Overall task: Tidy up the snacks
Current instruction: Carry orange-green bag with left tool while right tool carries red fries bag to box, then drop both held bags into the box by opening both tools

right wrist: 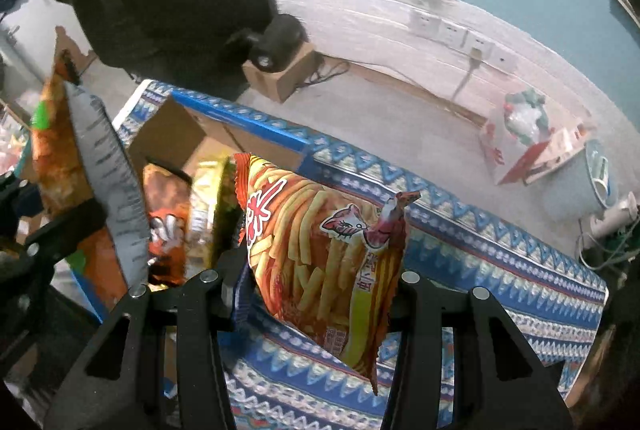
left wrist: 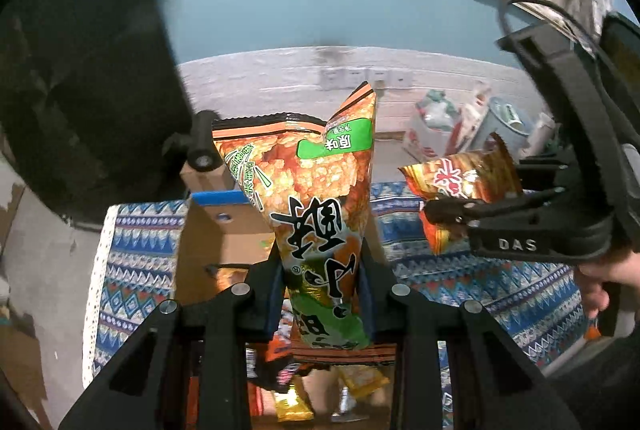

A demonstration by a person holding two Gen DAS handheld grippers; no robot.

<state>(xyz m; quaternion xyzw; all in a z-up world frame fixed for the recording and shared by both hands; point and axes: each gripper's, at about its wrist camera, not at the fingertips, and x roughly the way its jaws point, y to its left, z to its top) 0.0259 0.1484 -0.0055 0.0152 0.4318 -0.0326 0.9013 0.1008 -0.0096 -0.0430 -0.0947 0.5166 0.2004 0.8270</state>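
Both hands are mid-carry, each with one packet lifted clear of the patterned cloth point(right wrist: 500, 270). The left gripper point(left wrist: 322, 294) is clenched on a tall orange-and-green snack bag point(left wrist: 316, 197), pinching it low down near its bottom seam. The right gripper point(right wrist: 320, 294) grips an orange packet of fries-shaped snacks point(right wrist: 320, 254) by its lower part.

The job looks partly done at best — a cardboard box point(right wrist: 176, 137) with a blue rim sits on the cloth beside the left gripper, and several more packets point(right wrist: 180, 226) lie crowded in or by it; I cannot tell which. More packets point(left wrist: 288, 382) show below the left gripper. Neither held packet has been set down yet, so both placements remain, plus whatever loose ones are left.

The tall bag stands nearly upright in the left wrist view, its long axis running away from the gripper, top seam farthest from the jaws and the print reading upside down. The fries packet lies tilted — its long axis slants from upper left to lower right, one corner hanging below the jaws over the cloth.
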